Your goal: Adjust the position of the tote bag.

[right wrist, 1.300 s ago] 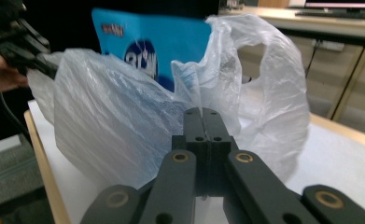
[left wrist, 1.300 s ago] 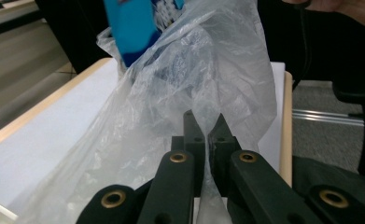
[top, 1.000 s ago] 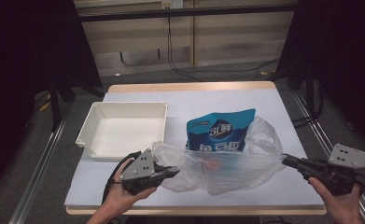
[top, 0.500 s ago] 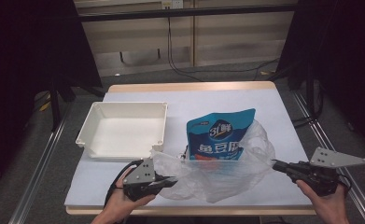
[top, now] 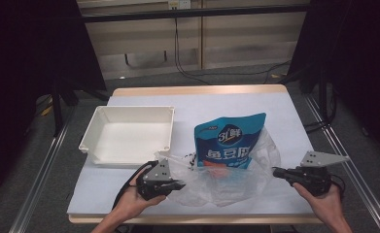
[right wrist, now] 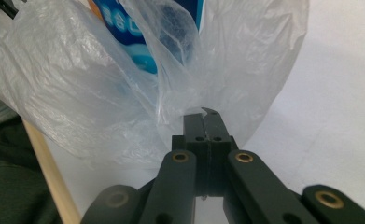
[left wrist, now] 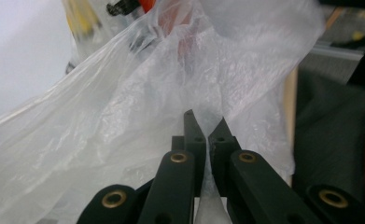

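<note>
The clear plastic bag [top: 226,182] lies on the near half of the tabletop [top: 216,104], spread between my two grippers. Inside it a blue pouch [top: 230,141] stands upright with its printed face toward me, its top rising above the bag's film; something red-orange sits low in the bag just beside the pouch, too blurred to identify.

My left gripper [top: 178,185] is at the bag's near-left edge. In the left gripper view its jaws are clamped on a fold of the film, which runs down between them [left wrist: 207,135]. My right gripper [top: 276,171] is at the bag's right edge. In the right gripper view its jaws are pressed together with a pinch of the film caught at the tips [right wrist: 207,122], and the bag bulges away from that point with the blue pouch behind it.

A white tray [top: 94,133] rests on the tabletop to the left of the bag, near it; I cannot tell whether they touch. My hands hold both grippers from the near edge.
</note>
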A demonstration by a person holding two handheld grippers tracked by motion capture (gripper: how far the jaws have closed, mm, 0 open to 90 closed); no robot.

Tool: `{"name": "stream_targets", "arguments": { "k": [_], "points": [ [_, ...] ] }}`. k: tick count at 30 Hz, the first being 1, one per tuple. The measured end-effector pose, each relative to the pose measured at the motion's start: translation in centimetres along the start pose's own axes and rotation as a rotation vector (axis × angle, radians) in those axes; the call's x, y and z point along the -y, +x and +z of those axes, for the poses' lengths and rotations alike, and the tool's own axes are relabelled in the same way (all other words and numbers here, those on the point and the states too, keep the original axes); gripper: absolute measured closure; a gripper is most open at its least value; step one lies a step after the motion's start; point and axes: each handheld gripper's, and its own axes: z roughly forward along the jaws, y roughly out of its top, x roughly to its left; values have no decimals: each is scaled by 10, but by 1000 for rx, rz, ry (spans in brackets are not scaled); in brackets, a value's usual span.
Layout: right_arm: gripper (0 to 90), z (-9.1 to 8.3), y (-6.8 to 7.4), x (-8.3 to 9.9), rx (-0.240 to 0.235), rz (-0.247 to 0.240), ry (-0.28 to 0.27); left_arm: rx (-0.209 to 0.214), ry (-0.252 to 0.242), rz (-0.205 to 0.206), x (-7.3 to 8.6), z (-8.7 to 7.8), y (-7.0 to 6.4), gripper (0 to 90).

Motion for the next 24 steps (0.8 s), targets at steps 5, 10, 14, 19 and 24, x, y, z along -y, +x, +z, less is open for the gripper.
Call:
{"name": "stream_targets", "arguments": {
  "k": [5, 10, 14, 19, 24],
  "points": [
    [900, 14, -5, 9, -5, 19, 31, -18, -3, -25, 8, 3, 2, 900],
    [900, 15, -5, 13, 2, 25, 32, -29, 14, -26, 12, 5, 6, 900],
    [900, 20, -4, 17, 13, 20, 52, -44, 27, -22, 12, 11, 4, 900],
    [900, 25, -7, 17, 41, 12, 55, -64, 19, -39, 10, 11, 10, 900],
    [900, 20, -12, 9, 73, 23, 18, -58, -52, -56, 4, 0, 10, 900]
  ]
}}
